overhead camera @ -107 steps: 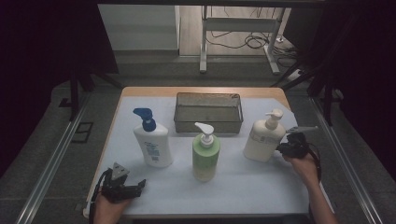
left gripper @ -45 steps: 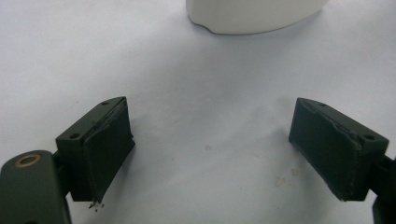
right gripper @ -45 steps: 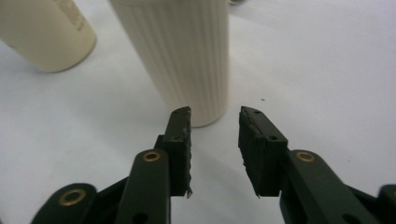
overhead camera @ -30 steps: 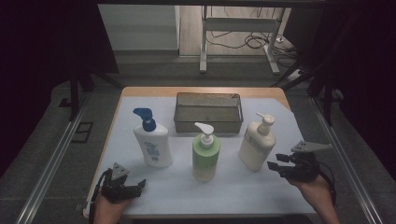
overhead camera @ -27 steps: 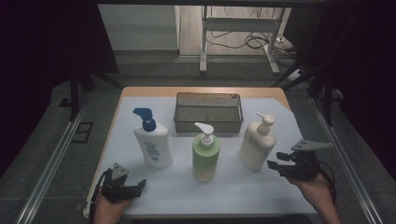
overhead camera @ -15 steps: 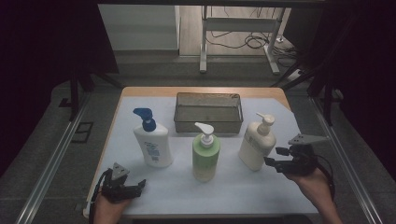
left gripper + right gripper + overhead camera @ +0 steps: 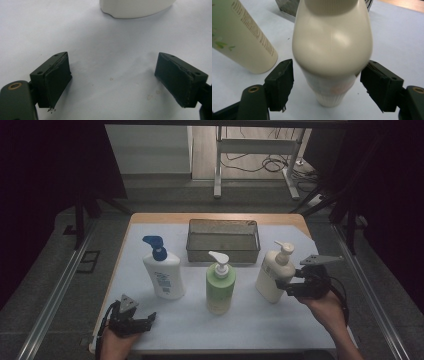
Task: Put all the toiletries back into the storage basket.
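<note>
Right claw [image 7: 286, 286] is up against the cream pump bottle [image 7: 272, 276] on the right side of the bench [image 7: 260, 330], and from the right gripper view you can see it plainly: the jaws stand spread, one on either side of the cream pump bottle [image 7: 332, 50], level with its lower body. There's a sliver of gap on the left pad; on the right the bottle's edge hides the pad's tip, so I can't tell if it's touching. Not pinching, though, the jaws are wide.

The bottle stands upright on the white cover, just in front of the right end of the mesh basket [image 7: 223, 239] at the back. Beside it, towards the middle, stands the green pump bottle [image 7: 220, 282], also upright, a small gap between the two. That same green bottle [image 7: 244, 40] leans across the left of the right gripper view. Further left is the white bottle with the blue pump [image 7: 162, 270], upright, well apart from the cream one.

Down at the near left corner, the left claw [image 7: 145, 321] sits low on the bench in the person's hand. Its jaws are spread wide with bare white cover between them, and the base of the white bottle [image 7: 136, 7] is just ahead.
</note>
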`<state>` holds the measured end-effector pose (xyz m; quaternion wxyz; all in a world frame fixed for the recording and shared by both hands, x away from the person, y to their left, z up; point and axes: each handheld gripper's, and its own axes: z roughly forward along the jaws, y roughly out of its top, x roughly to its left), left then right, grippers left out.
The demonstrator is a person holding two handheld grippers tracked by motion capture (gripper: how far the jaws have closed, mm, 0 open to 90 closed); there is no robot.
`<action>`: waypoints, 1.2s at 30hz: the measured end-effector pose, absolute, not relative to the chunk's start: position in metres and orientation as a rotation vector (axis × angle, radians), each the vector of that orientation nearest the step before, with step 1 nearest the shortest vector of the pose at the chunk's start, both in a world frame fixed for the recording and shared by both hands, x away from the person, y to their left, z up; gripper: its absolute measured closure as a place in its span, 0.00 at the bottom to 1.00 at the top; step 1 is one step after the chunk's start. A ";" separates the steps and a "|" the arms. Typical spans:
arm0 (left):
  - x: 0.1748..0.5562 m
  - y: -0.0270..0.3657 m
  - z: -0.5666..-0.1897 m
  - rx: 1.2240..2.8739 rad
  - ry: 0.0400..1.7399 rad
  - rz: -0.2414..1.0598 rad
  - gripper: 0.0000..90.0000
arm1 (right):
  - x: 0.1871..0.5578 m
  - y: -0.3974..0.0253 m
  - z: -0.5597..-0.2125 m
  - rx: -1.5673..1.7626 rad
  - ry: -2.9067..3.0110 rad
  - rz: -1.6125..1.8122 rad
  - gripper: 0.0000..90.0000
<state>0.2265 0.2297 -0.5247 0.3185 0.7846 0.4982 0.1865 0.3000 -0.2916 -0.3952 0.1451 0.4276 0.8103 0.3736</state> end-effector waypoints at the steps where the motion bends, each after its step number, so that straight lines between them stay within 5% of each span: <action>1: 0.227 0.230 -0.525 2.064 1.310 0.491 0.14 | 0.303 -0.289 -0.395 1.227 2.334 1.071 0.29; 36: 0.226 0.229 -0.525 2.058 1.319 0.486 0.14 | 0.325 -0.268 -0.398 1.178 2.348 0.932 0.39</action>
